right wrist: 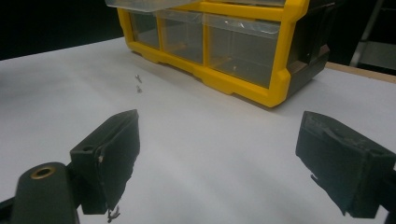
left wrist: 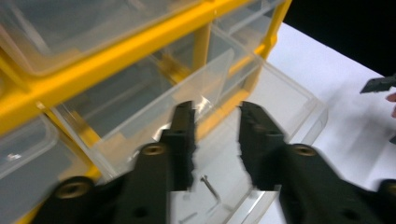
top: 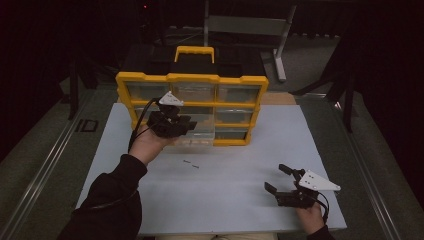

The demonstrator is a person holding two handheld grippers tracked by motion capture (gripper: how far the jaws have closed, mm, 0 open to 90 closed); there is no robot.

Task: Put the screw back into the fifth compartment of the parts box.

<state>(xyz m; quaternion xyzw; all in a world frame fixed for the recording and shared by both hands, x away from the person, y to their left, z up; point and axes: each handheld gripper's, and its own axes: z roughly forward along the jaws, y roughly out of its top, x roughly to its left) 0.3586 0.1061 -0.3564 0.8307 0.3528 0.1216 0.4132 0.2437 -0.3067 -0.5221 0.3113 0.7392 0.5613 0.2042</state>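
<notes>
Two tiny screws lying on desk near the drawer. Left tool hovering part-open over drawer w/ screw inside, gripping nothing. Right tool released, resting near-right. Approach next screw slowly, jaws centred.

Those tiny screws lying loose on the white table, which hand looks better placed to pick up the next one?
Probably the left. The left hand-held gripper hovers open above the pulled-out clear drawer, just beyond the two screws. The right hand-held gripper sits open near the table's front right corner, farther away.
</notes>
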